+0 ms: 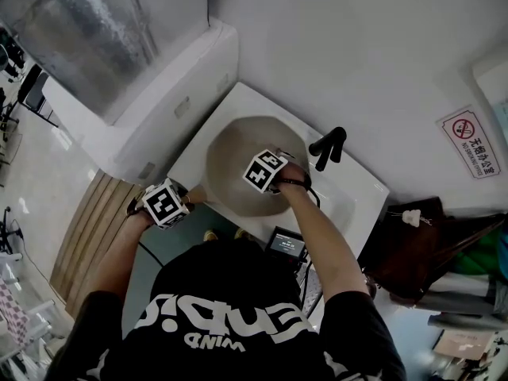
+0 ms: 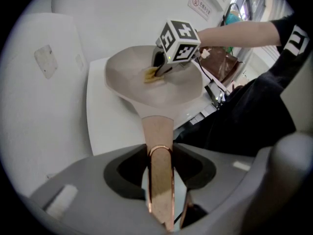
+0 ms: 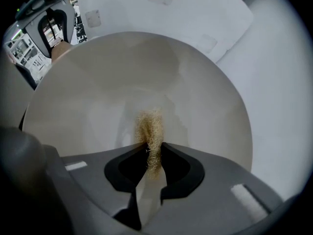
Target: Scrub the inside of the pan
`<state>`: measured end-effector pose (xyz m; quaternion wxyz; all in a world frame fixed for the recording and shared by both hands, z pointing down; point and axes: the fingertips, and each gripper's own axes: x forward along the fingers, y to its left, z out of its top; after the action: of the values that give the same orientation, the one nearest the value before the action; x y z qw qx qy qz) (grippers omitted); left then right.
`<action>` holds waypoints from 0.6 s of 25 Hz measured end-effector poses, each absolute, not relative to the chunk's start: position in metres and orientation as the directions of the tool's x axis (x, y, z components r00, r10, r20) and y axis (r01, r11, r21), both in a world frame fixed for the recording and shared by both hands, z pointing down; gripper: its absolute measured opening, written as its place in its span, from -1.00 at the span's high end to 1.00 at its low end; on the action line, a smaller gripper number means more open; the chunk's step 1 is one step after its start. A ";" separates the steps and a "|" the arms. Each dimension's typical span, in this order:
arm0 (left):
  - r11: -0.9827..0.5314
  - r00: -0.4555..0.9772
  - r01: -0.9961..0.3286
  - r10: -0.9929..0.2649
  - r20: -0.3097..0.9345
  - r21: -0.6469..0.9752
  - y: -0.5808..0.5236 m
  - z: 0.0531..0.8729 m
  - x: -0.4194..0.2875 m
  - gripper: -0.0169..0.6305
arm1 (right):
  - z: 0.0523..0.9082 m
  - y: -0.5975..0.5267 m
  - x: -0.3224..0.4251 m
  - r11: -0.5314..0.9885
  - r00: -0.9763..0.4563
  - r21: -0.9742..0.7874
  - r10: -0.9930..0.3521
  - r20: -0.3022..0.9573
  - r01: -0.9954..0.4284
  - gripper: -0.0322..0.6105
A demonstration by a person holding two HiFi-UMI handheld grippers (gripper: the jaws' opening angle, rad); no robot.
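A beige pan [image 1: 230,153] lies in a white basin [image 1: 357,189]. Its copper-toned handle [image 2: 159,146] runs between the jaws of my left gripper [image 2: 164,173], which is shut on it; from the head view this left gripper [image 1: 165,203] sits at the pan's near-left rim. My right gripper [image 3: 152,158] points down into the pan's bowl [image 3: 122,82] and is shut on a tan fibrous scrub pad [image 3: 150,131], whose tuft rests on the pan's inner surface. In the left gripper view the right gripper [image 2: 164,65] with the yellowish pad [image 2: 152,75] stands near the pan's middle.
A black tap [image 1: 328,145] stands at the basin's right side. A large white box [image 1: 159,94] flanks the basin on the left. A brown bag [image 1: 413,244] sits at the right, and a no-smoking sign [image 1: 470,141] hangs on the wall. A small screen device [image 1: 284,244] is near my body.
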<state>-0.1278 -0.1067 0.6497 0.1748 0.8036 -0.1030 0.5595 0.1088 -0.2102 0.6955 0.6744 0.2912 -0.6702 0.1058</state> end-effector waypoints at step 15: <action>-0.918 0.337 -0.369 0.013 0.941 0.145 -0.105 0.653 -0.126 0.46 | 0.702 -0.179 0.036 0.862 -0.112 0.098 -0.176 0.978 -0.498 0.67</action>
<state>-0.1257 -0.1050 0.6526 0.1692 0.8001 -0.1114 0.5647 0.0359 -0.1795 0.7020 0.6257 0.2295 -0.7344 0.1286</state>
